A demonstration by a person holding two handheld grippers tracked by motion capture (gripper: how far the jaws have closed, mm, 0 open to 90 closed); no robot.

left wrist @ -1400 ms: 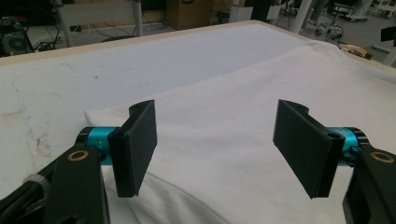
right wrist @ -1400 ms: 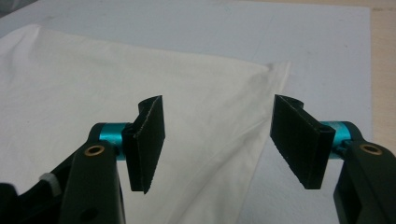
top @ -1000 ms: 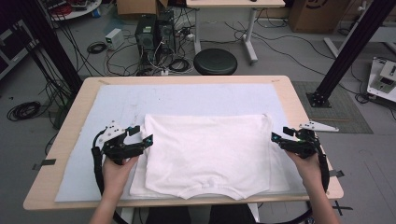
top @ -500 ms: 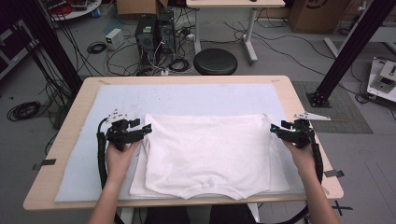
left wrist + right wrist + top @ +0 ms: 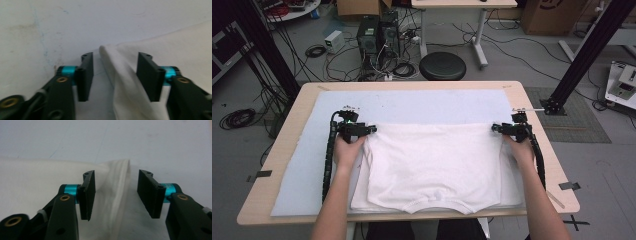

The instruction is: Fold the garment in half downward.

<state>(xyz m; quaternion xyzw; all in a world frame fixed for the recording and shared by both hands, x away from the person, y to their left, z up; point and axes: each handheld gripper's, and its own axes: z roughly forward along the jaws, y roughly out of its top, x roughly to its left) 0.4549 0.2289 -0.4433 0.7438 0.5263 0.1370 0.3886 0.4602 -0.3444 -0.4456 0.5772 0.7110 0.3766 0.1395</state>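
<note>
On the table [image 5: 287,165] a white shirt [image 5: 432,165] lies flat w/ left gripper [image 5: 371,129] & right gripper [image 5: 495,128] at its far corners, jaws just been closing but not yet pinching the cloth between them—next: pinch both, then lift evenly.

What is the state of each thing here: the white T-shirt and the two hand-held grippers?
White T-shirt: lying flat on the pale mat, sides folded in, collar toward the person.
Left hand-held gripper: jaws just been closing, not yet pressing; the shirt's far left corner stands between them.
Right hand-held gripper: jaws just been closing, not yet pressing; the shirt's far right corner lies between them.
</note>
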